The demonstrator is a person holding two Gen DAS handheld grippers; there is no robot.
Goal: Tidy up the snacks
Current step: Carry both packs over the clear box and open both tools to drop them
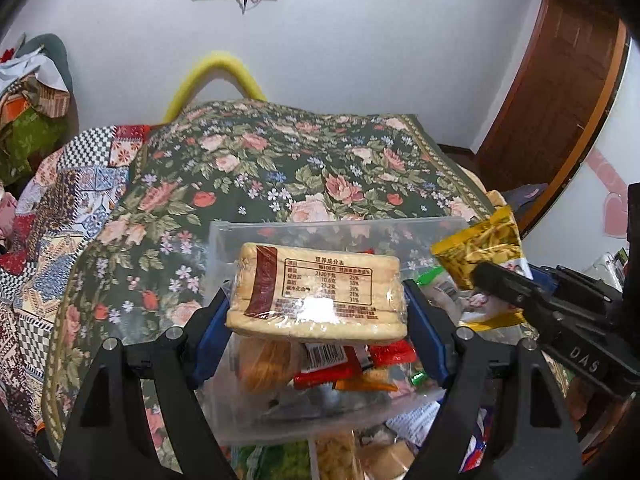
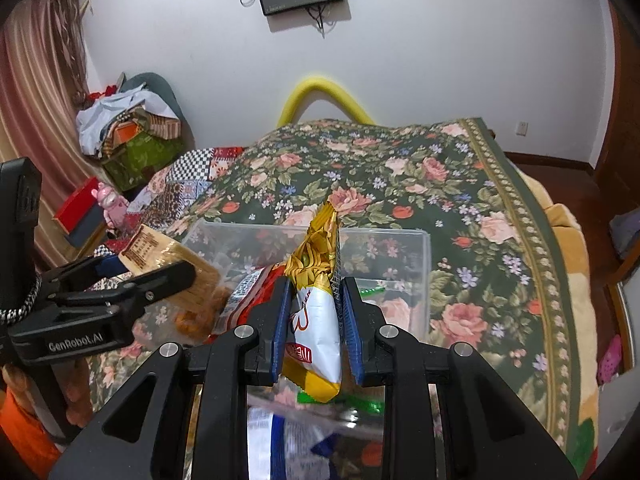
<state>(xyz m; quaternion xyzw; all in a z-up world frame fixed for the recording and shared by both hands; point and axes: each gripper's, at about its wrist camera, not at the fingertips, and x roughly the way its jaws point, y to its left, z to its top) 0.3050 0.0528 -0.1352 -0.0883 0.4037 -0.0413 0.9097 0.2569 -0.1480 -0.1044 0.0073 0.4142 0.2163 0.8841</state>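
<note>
My left gripper [image 1: 316, 300] is shut on a wide pack of pale biscuits [image 1: 316, 292] wrapped in clear film, its nutrition label facing up. It hangs over a clear plastic bin [image 1: 224, 236] that holds several snack packets. My right gripper [image 2: 314, 304] is shut on a yellow and white snack bag [image 2: 316, 300], held upright above the same bin [image 2: 424, 264]. In the left wrist view the yellow bag [image 1: 480, 248] shows at the right with the right gripper's black body. In the right wrist view the biscuit pack [image 2: 172, 260] shows at the left.
The bin stands on a bed with a dark green floral blanket [image 1: 280, 168]. More snack packets [image 1: 340, 456] lie in front of the bin. A yellow foam hoop [image 2: 324, 96] leans on the white wall. Piled cloths and boxes [image 2: 132, 136] sit at the far left.
</note>
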